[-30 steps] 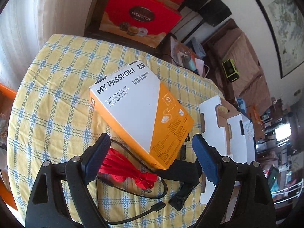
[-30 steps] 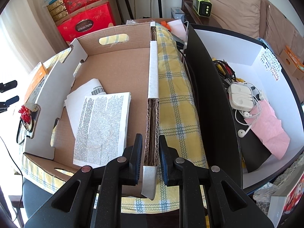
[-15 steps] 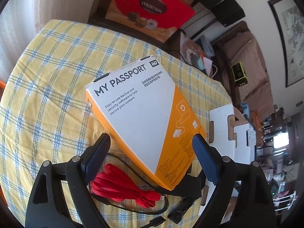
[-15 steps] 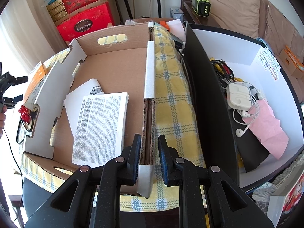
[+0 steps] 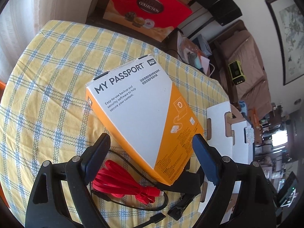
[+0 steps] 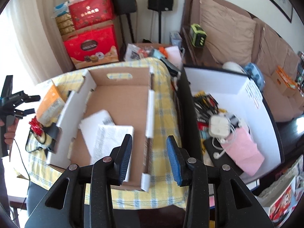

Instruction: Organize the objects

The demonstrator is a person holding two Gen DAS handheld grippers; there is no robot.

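looking through the left wrist camera, i saw the left gripper held with its jaws wide and nothing pressed between them. the white-and-orange my passport box lay flat on the yellow checked tablecloth just past the fingertips, its near orange corner reaching down between the two pads without touching either. at about seven o'clock from that corner a coiled red cable sat on the cloth, ringed by a thin black cable. at three o'clock from the box stood the white wall of the cardboard tray.

through the right wrist camera, blurred, i saw the right gripper above the table with its jaws opening. the tray's right-hand wall, a white-taped corrugated edge, ran away from me in line with the gap, yet neither pad pressed on it. inside the tray lay folded printed papers at roughly nine o'clock from the fingertips. at three o'clock stood a white bin holding white earphones, a pink pouch and tangled cables. at nine o'clock, near the frame's edge, a hand held the other gripper, with the orange box and red cable beside the tray's left wall.
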